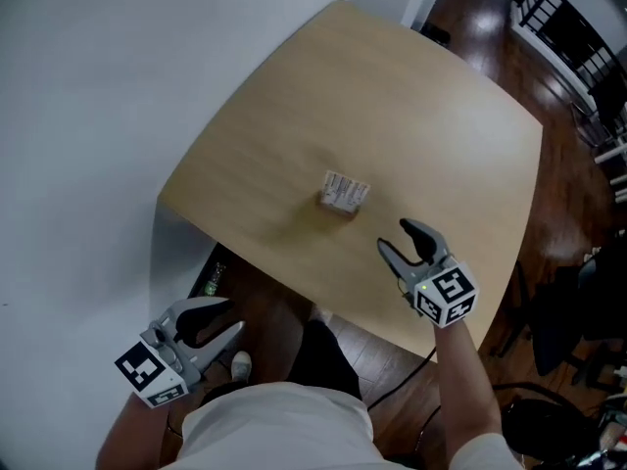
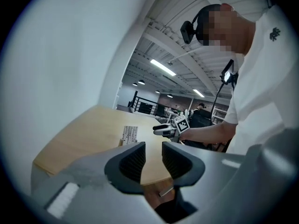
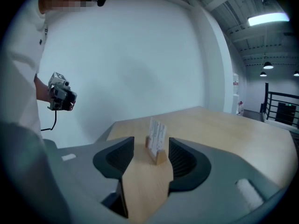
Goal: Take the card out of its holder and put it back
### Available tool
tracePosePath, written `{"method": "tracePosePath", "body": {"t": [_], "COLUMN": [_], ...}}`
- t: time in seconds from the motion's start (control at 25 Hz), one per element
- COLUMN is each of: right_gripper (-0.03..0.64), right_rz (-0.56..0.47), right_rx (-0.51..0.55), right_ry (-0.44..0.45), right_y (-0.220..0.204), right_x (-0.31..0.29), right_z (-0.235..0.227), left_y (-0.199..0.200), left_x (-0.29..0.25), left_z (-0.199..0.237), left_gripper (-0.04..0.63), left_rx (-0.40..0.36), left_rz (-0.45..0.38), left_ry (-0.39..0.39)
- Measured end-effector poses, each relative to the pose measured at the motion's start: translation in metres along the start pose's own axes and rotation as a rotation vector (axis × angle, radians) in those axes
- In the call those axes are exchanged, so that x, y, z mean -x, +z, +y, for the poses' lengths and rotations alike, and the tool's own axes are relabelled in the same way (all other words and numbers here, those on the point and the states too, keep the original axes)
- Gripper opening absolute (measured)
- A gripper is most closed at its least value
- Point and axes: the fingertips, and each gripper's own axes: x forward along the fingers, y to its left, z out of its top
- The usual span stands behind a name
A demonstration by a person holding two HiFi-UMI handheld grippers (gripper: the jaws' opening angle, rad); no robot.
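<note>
Right gripper (image 1: 394, 235) and left gripper (image 1: 233, 316): jaws apart, empty.
Card (image 3: 157, 133) in holder (image 3: 160, 157), 10 o'clock from right gripper, untouched; print unreadable.

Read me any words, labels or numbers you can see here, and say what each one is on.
Card in its holder: rows of print, too small to read.
Right tongs and left tongs: marker cubes carry black-and-white squares, no words.
Shirt emblem: small dark mark, unreadable.

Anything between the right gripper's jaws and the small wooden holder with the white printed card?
Nothing: only bare light wooden tabletop separates the right gripper, jaws open, from the wooden card holder. Head view shows the gap; right gripper view agrees.
</note>
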Motion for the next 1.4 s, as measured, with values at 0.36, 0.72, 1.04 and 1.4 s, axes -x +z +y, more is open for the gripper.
{"method": "tracePosePath", "body": {"t": [0.36, 0.72, 1.04, 1.4], "right_gripper": [0.229, 0.241, 0.239, 0.23], "right_rz": [-0.044, -0.062, -0.086, -0.114], "right_rx": [-0.131, -0.164, -0.125, -0.079], "right_ry": [-0.225, -0.386, -0.418, -0.429], "right_y": [-0.028, -0.031, -0.02, -0.013], "right_x": [0.107, 0.187, 0.222, 0.256], "right_z": [0.226, 0.415, 0.469, 0.496], "left_y": [-0.055, -0.1, -0.104, -0.108], "left_x": [0.133, 0.248, 0.27, 0.272], "left_z": [-0.036, -0.068, -0.109, -0.153], "left_gripper": [0.12, 0.118, 0.118, 0.118], "left_rx": [-0.081, -0.141, -0.209, -0.237], "left_rz": [-0.004, -0.012, -0.055, -0.053], "left_ry": [-0.133, -0.203, -0.25, -0.286]}}
